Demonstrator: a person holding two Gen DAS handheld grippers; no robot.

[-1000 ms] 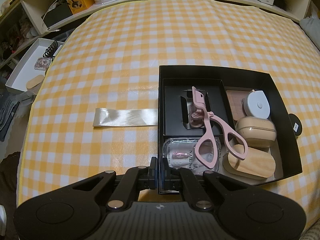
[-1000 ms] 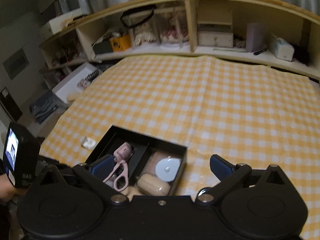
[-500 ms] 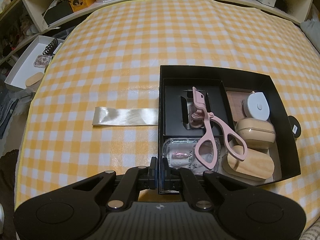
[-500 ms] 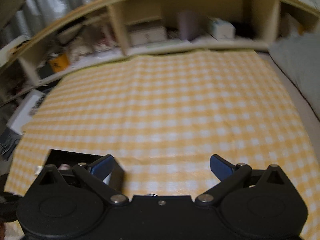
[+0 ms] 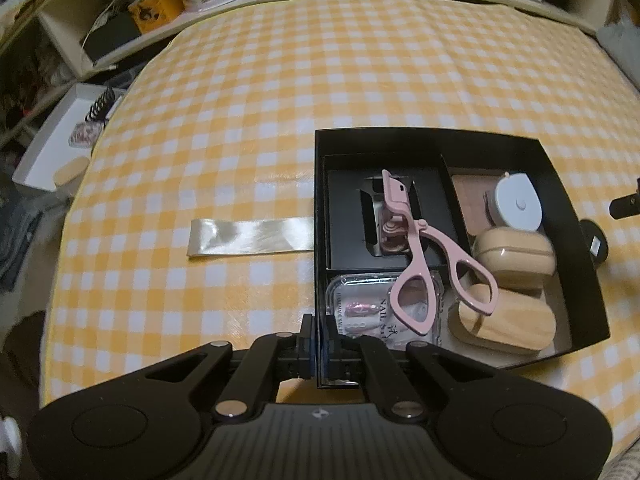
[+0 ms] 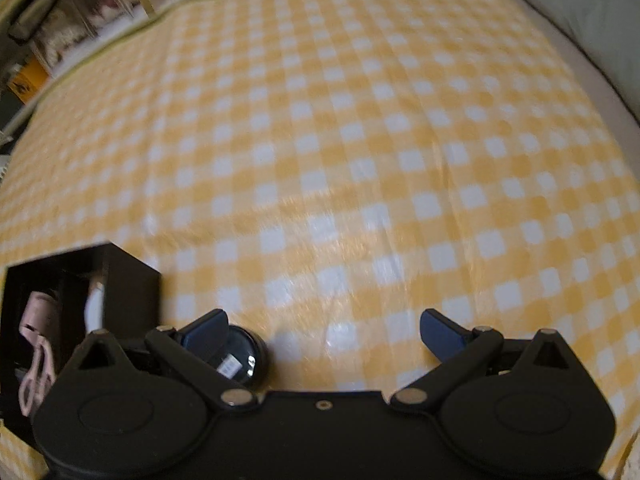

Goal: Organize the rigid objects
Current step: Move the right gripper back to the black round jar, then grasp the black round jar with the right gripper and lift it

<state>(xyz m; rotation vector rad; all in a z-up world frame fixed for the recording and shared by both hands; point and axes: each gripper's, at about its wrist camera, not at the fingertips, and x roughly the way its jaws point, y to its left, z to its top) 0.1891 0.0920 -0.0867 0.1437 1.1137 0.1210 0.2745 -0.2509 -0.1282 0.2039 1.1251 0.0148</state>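
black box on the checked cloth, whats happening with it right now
The left gripper is shut on the near wall of the black box, which holds the pink eyelash curler and small cases. The right gripper hangs open beside the box, by a small round black object on the cloth.

Left gripper pitched steeply down, jaws pinched together; right gripper likewise down-tilted, jaws wide apart.
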